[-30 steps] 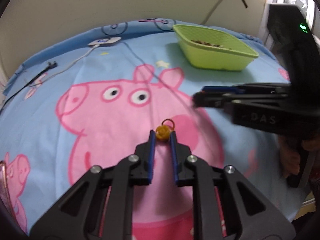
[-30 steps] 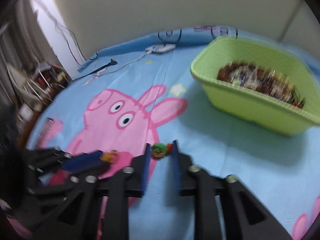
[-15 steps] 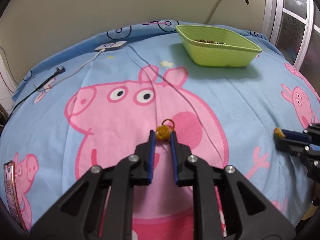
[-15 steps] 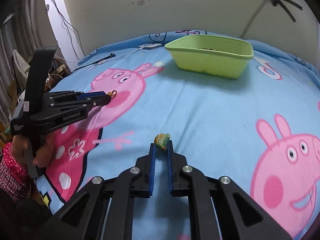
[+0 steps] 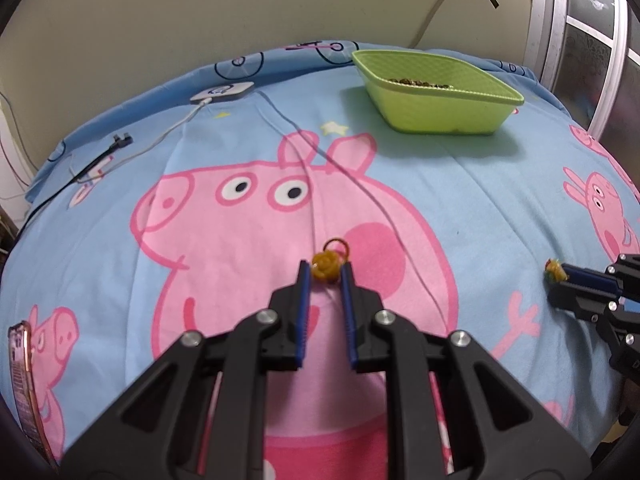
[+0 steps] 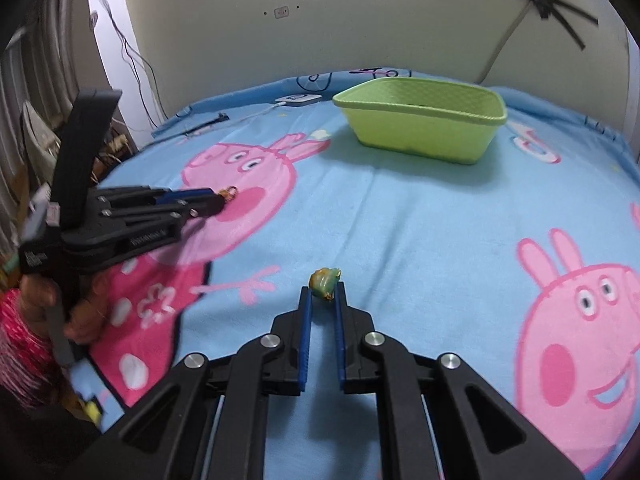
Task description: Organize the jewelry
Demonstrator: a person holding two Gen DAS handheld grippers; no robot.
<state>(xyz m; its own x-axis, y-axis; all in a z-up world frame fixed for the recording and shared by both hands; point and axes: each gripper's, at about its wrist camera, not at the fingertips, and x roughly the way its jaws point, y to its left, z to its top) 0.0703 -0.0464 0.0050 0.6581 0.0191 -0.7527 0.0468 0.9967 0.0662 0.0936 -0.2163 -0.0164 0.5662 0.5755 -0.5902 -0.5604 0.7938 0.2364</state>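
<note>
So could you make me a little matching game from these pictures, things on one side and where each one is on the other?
Things:
1. yellow rose charm
2. green bead charm
3. green plastic basket
4. phone

Places:
A. at the far end of the bed, near the wall
B. pinched between the left gripper's fingers
C. at the sheet's left edge in the left wrist view
D. pinched between the right gripper's fingers

Pairs: 1-B, 2-D, 3-A, 4-C
</note>
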